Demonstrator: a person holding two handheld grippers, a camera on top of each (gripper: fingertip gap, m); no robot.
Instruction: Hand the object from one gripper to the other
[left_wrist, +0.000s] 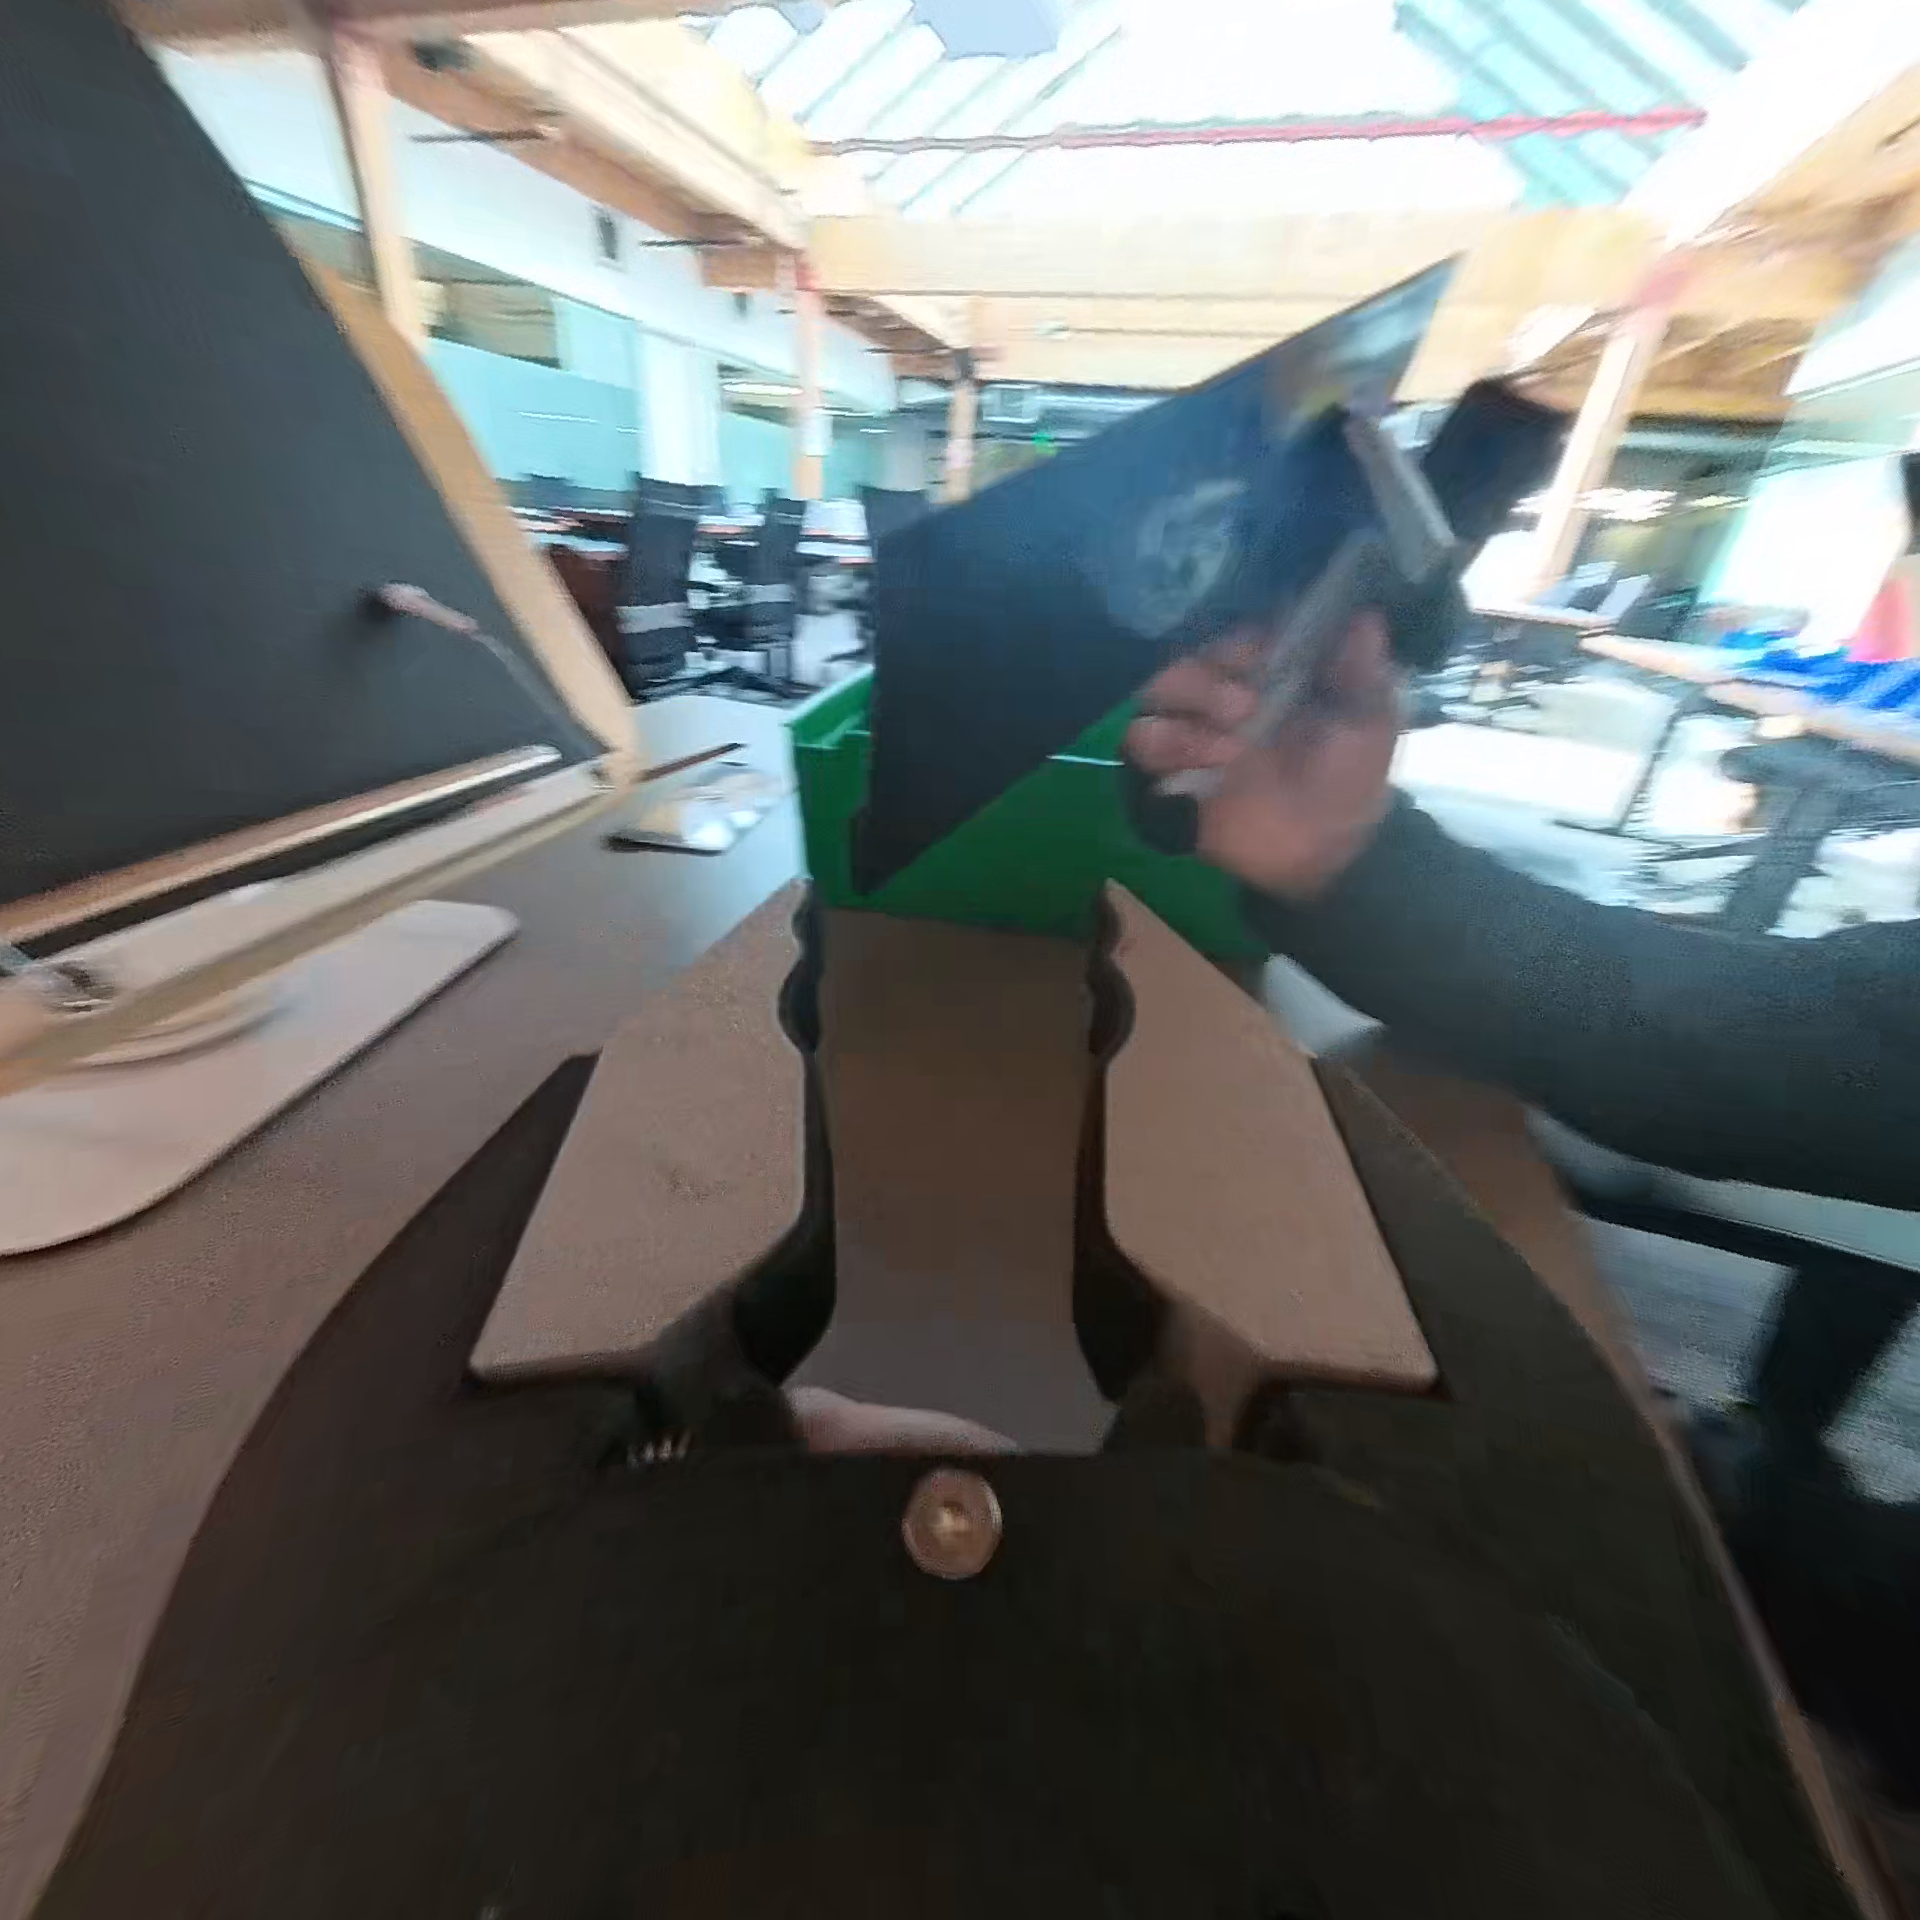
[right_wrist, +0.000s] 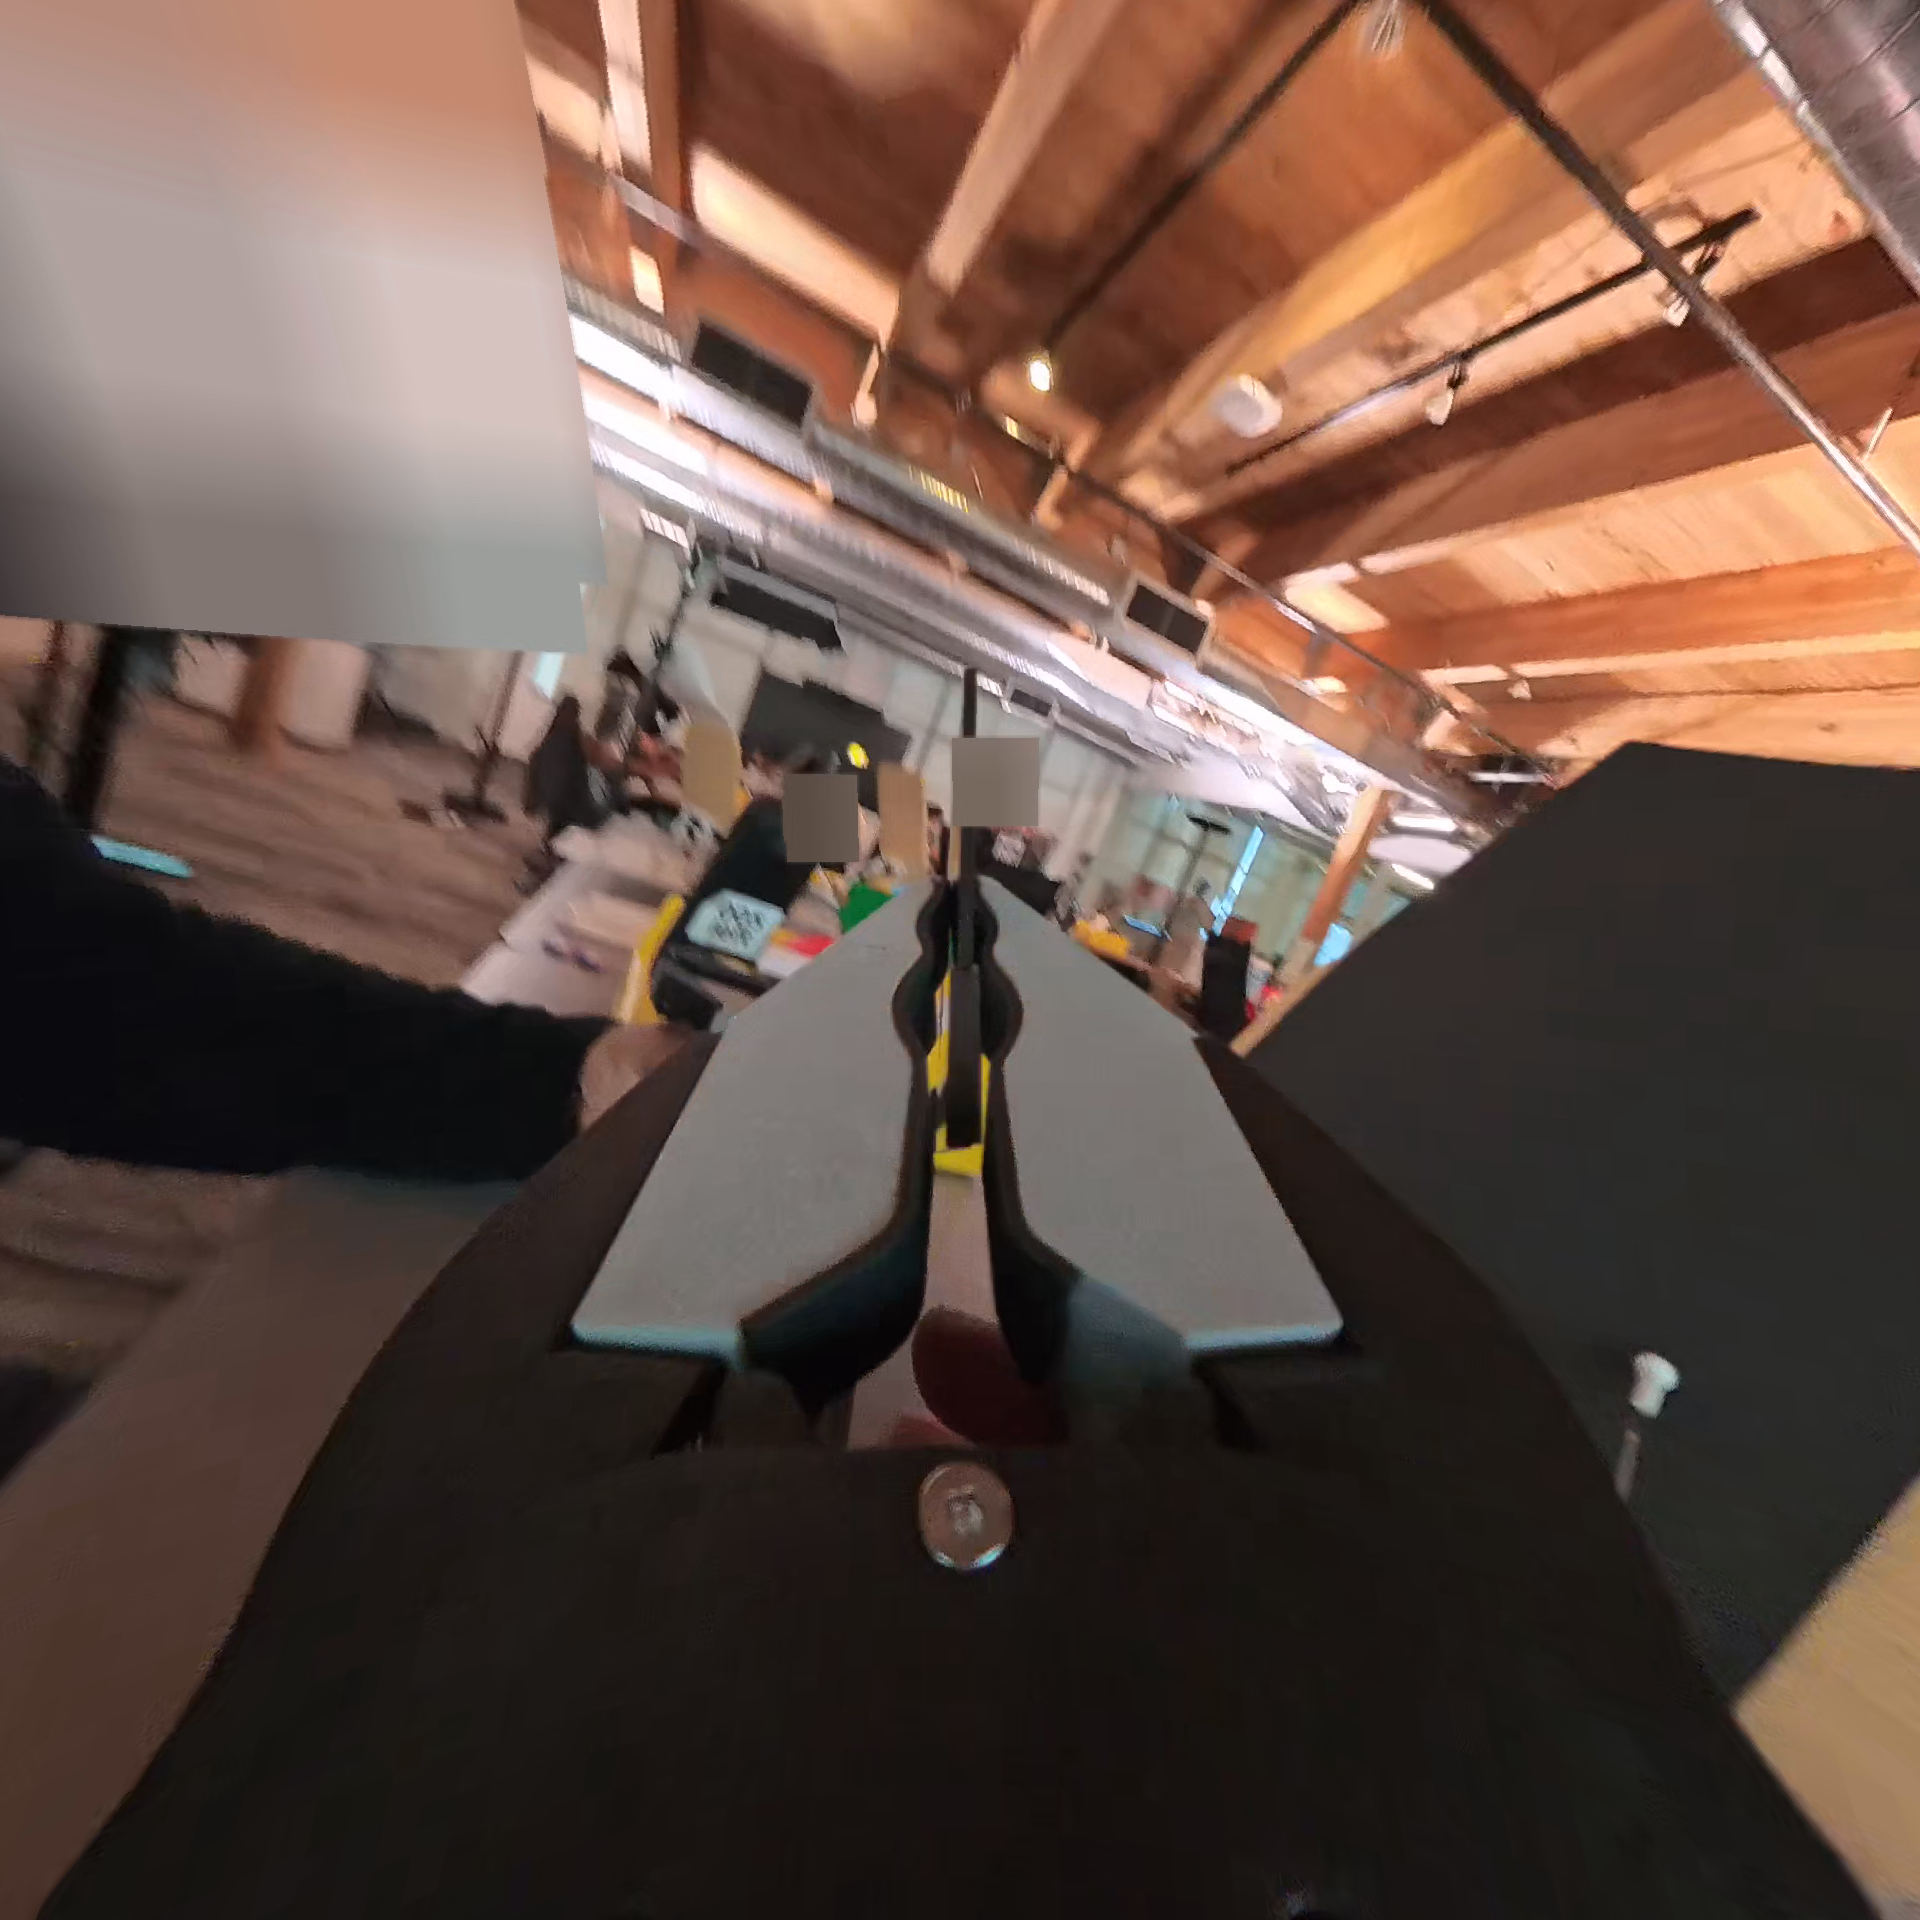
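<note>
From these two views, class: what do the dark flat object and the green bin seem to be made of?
Dark flat object: probably thin stiff card or plastic sheet, slightly glossy; it holds flat when gripped at one edge and shows edge-on as a thin line in the right wrist view.
Green bin: likely moulded plastic, with uniform colour and smooth walls. Blur leaves both uncertain.

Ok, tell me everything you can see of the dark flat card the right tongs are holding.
The dark card is a thin, stiff-looking flat sheet, navy to black, with a pale blurred emblem on its face. It is held in the air, tilted, its lower corner in front of a green bin. The right tongs are clamped on its upper right edge. In the right wrist view it shows edge-on as a thin black strip. The left tongs stand open, apart from it.
</note>
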